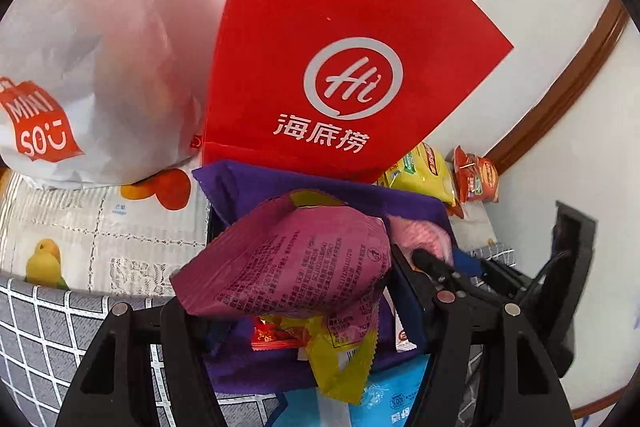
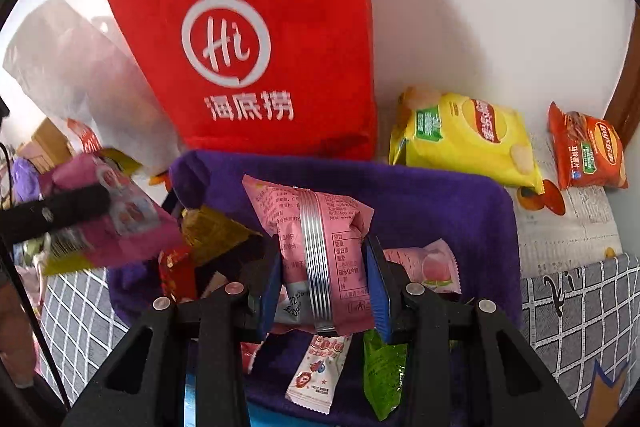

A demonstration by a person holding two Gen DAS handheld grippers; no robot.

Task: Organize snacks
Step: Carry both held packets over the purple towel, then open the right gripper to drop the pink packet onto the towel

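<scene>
Upright, pink snack packet [image 2: 324, 259], long axis vertical, seam facing camera

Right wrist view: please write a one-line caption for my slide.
Right gripper holds a pink snack packet above a purple bin of snacks.

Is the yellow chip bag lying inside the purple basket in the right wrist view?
No: the yellow chip bag lies outside the purple basket, behind its far rim on the printed cloth, next to the orange chip bag.

A pink snack packet [image 2: 320, 259] is clamped in the right gripper [image 2: 325, 287] above a purple basket [image 2: 460, 211]; a red bag [image 2: 256, 39] is seen beyond.
</scene>
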